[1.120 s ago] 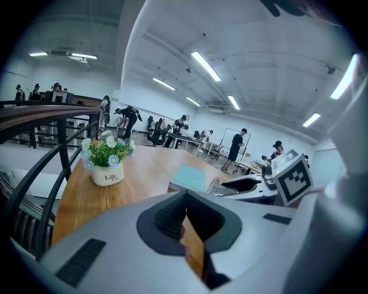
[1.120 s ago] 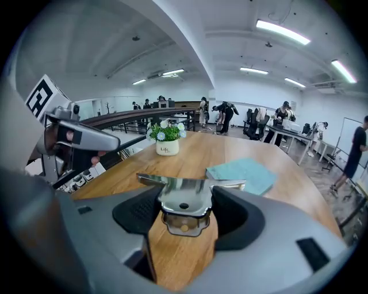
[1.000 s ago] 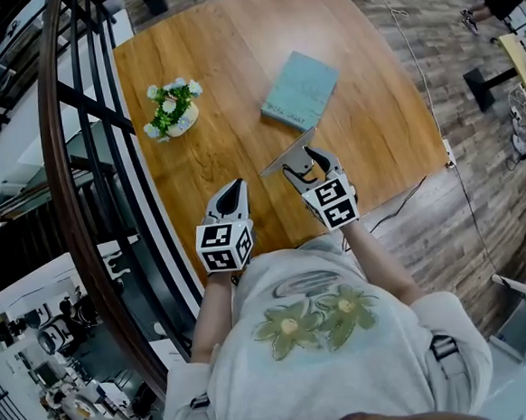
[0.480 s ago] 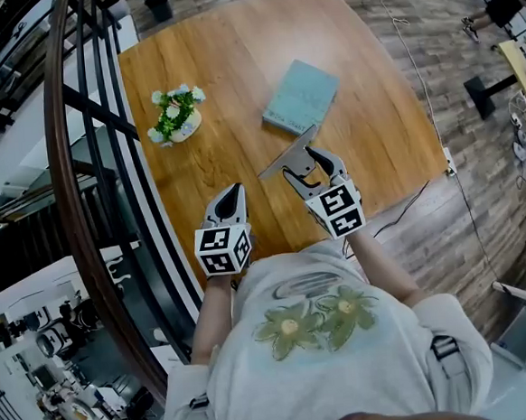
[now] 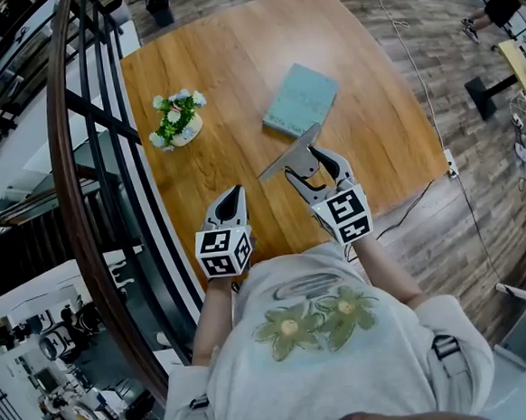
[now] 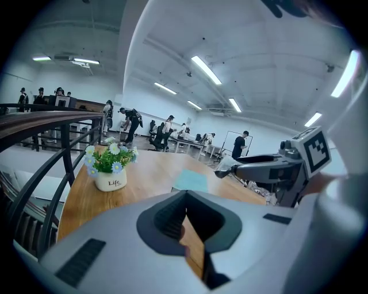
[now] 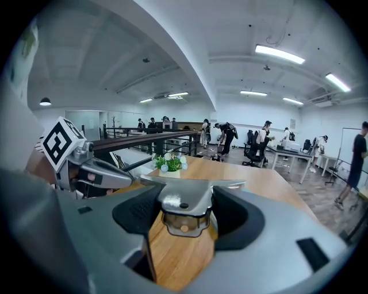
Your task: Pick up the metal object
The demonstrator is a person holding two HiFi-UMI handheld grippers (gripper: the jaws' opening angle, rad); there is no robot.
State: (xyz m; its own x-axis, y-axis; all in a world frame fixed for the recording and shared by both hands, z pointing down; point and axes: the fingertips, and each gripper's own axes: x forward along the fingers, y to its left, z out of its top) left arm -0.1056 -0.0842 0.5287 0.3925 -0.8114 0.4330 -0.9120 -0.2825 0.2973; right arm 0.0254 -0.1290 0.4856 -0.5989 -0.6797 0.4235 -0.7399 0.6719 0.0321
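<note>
The metal object (image 5: 288, 155) is a flat scraper-like blade on a short handle. My right gripper (image 5: 310, 166) is shut on it and holds it above the wooden table (image 5: 233, 62), near the front edge. In the right gripper view the metal object (image 7: 184, 198) sits gripped between the jaws, its blade edge lying crosswise. My left gripper (image 5: 232, 194) hovers to the left, shut with nothing in it; its jaws (image 6: 187, 213) meet in the left gripper view, where the right gripper (image 6: 270, 169) shows at the right.
A teal book (image 5: 301, 100) lies just beyond the metal object. A small pot of flowers (image 5: 176, 119) stands at the table's left side. A dark curved railing (image 5: 97, 172) runs along the left edge. A cable (image 5: 408, 204) trails on the plank floor at the right.
The right gripper has drawn back slightly toward the person, still shut on the metal object. The left gripper has barely moved.
</note>
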